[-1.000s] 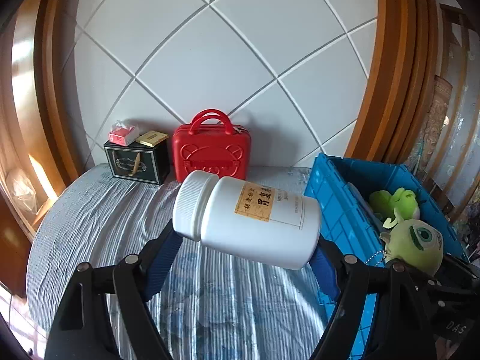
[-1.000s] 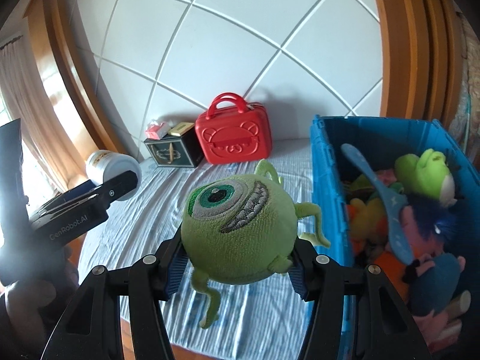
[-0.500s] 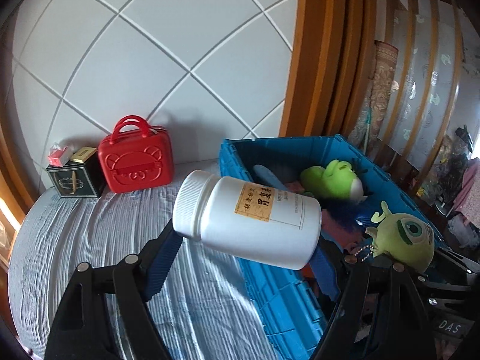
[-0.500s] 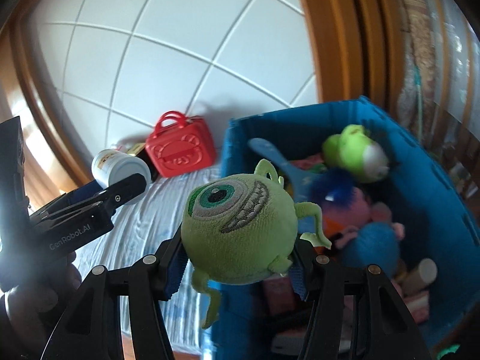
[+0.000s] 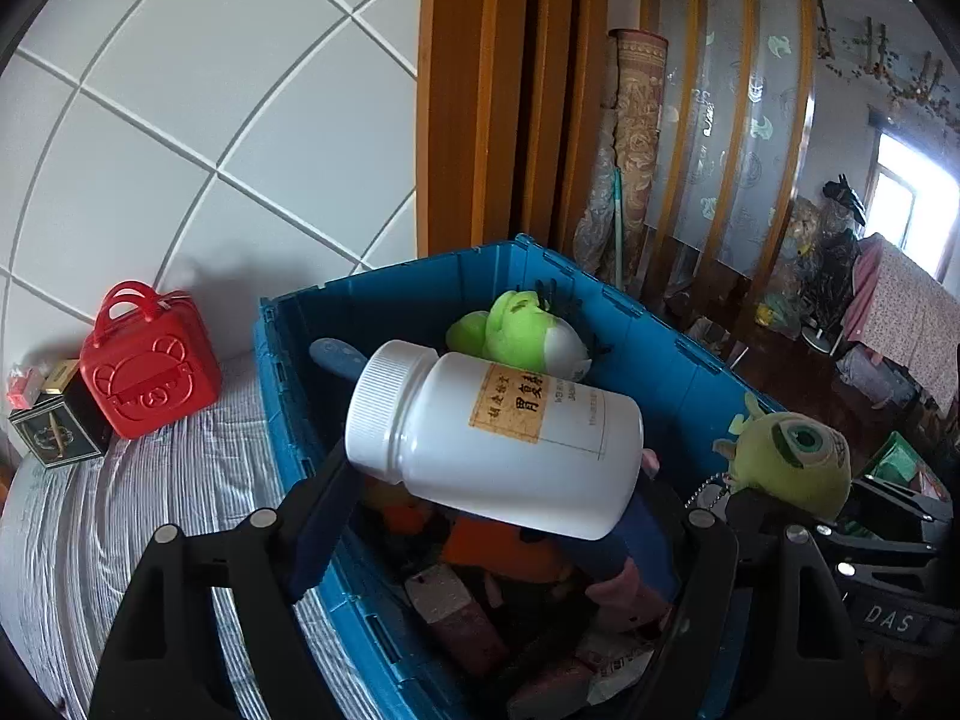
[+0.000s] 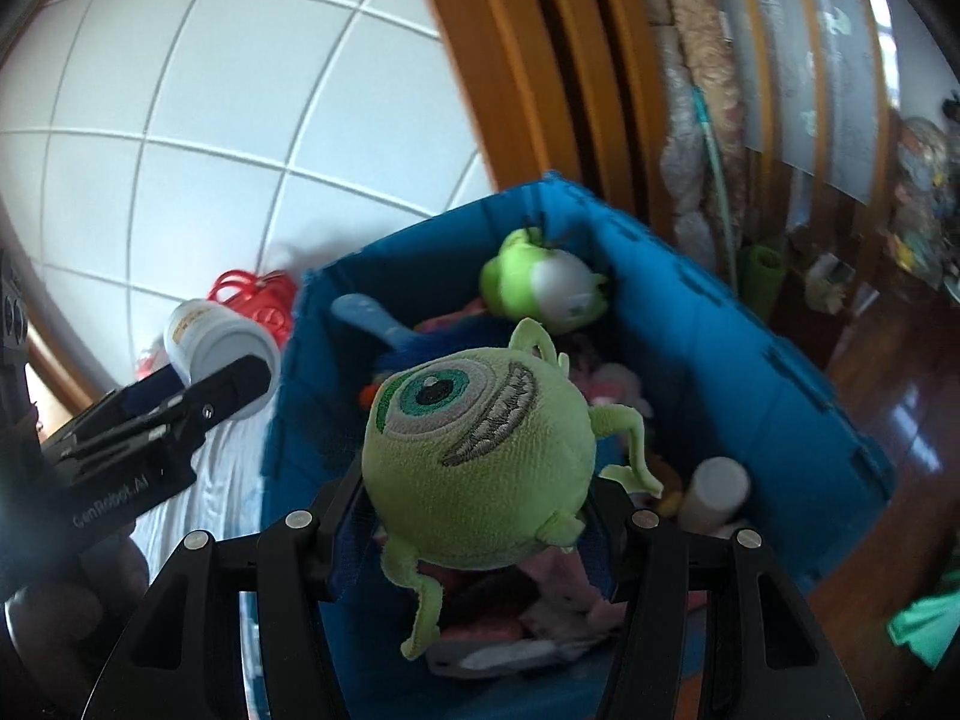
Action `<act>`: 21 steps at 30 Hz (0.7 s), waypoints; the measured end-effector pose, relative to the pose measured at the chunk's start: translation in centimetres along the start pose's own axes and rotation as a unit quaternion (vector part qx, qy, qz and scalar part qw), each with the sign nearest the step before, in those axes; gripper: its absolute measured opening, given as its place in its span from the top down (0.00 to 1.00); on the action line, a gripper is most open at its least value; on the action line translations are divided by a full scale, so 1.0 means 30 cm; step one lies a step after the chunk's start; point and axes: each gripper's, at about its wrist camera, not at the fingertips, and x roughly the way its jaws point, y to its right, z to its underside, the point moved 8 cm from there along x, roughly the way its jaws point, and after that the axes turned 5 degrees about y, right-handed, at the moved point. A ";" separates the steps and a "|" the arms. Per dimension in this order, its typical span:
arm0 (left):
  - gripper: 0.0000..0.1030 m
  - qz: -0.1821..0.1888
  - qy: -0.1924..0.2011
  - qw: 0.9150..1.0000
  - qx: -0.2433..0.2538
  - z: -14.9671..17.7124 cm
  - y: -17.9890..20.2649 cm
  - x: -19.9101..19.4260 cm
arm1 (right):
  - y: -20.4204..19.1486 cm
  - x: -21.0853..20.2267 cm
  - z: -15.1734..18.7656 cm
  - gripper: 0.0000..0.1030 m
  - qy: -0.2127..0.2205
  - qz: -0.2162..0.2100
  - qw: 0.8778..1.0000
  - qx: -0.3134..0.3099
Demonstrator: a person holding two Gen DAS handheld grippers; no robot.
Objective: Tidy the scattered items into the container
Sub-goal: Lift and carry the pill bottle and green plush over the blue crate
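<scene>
Jaws of the left gripper (image 5: 492, 516) pinch a white bottle (image 5: 498, 441), the right gripper's (image 6: 480, 534) a green plush (image 6: 480, 456), over the blue crate (image 5: 690, 372).

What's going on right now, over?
Left gripper clamps white bottle; right gripper clamps green plush. Both above blue bin. Nothing blocking.

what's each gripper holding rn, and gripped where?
Left gripper clamps the white bottle end to end, cap against one finger, base against the other. Right gripper squeezes the green one-eyed plush across its round body's sides.

"DAS" on right claw (image 5: 780, 516), seemingly
</scene>
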 end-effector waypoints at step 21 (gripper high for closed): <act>0.23 0.019 -0.005 1.000 0.012 -0.015 0.097 0.045 | 0.110 -0.019 -0.031 0.43 0.009 0.033 0.999 0.009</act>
